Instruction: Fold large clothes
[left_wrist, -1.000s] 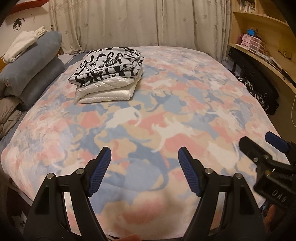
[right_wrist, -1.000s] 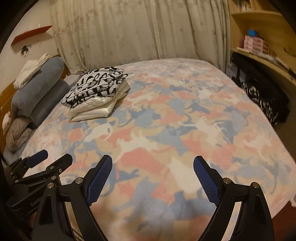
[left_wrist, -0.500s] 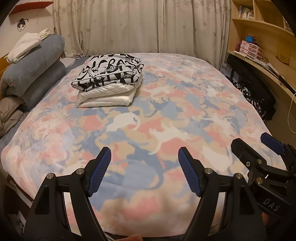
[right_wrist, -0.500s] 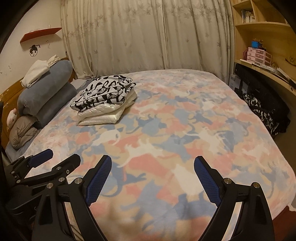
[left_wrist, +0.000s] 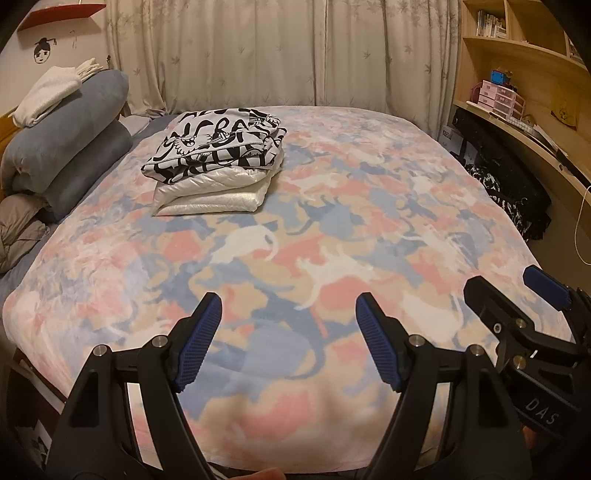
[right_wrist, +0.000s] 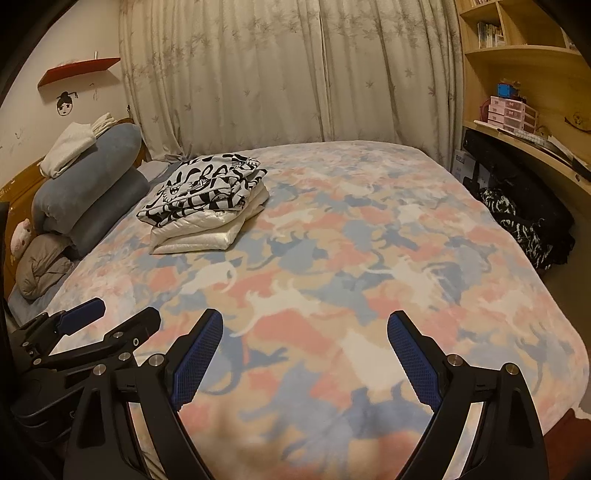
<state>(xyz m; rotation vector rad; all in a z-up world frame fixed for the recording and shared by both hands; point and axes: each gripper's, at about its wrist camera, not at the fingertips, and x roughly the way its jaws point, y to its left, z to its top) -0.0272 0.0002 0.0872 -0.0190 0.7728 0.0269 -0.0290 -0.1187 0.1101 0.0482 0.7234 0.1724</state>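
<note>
Both grippers (left_wrist: 288, 314) (right_wrist: 304, 332) had black frames, ribbed blue pads (left_wrist: 197, 339), silver screws; one bore white "DAS" lettering.

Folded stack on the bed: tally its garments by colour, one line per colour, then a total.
Black-and-white printed garment: 1, on top
White quilted garment: 1, underneath, folded into layers; whether it is more than one piece cannot be told
Total: 2 visible in the stack, which lies on the cat-print blanket
</note>
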